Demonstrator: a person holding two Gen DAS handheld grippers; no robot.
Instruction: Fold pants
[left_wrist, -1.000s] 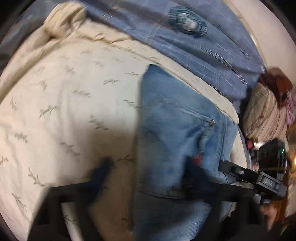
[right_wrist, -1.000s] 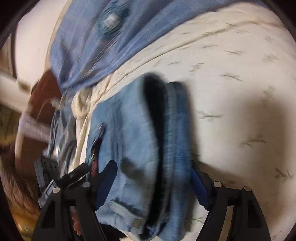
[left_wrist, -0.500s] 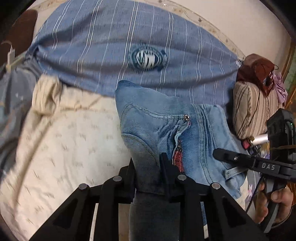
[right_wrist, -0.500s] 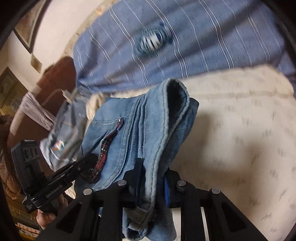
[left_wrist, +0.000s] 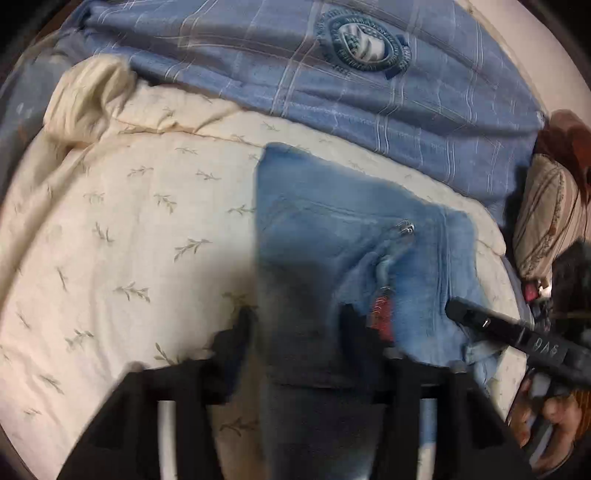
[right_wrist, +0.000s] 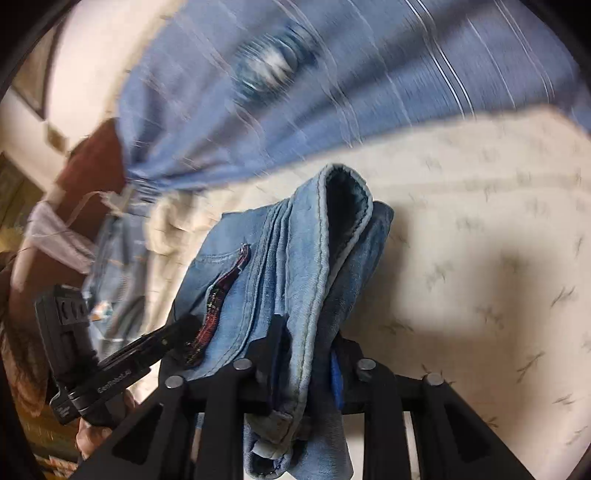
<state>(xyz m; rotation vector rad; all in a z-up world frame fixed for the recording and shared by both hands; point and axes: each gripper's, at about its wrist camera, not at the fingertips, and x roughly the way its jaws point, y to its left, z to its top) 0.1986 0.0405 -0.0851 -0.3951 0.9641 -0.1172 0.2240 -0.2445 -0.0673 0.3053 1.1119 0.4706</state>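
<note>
Folded light-blue jeans (left_wrist: 332, 236) with a zip pocket lie on a cream leaf-print bedcover (left_wrist: 129, 240). My left gripper (left_wrist: 295, 325) is open, its fingers astride the near edge of the jeans, blurred. My right gripper (right_wrist: 306, 350) is shut on the jeans (right_wrist: 295, 258), pinching the folded edge and holding it a little off the bedcover (right_wrist: 480, 258). Each gripper shows at the edge of the other's view: the right one in the left wrist view (left_wrist: 517, 332), the left one in the right wrist view (right_wrist: 147, 354).
A blue striped blanket with a round crest (left_wrist: 332, 74) lies along the far side of the bed. A striped cushion (left_wrist: 546, 221) sits at the right. A brown headboard and clutter (right_wrist: 92, 177) are at the left in the right wrist view.
My left gripper has opened and let go of the jeans, which have come down onto the bed on that side. My right gripper stays shut on its edge.
</note>
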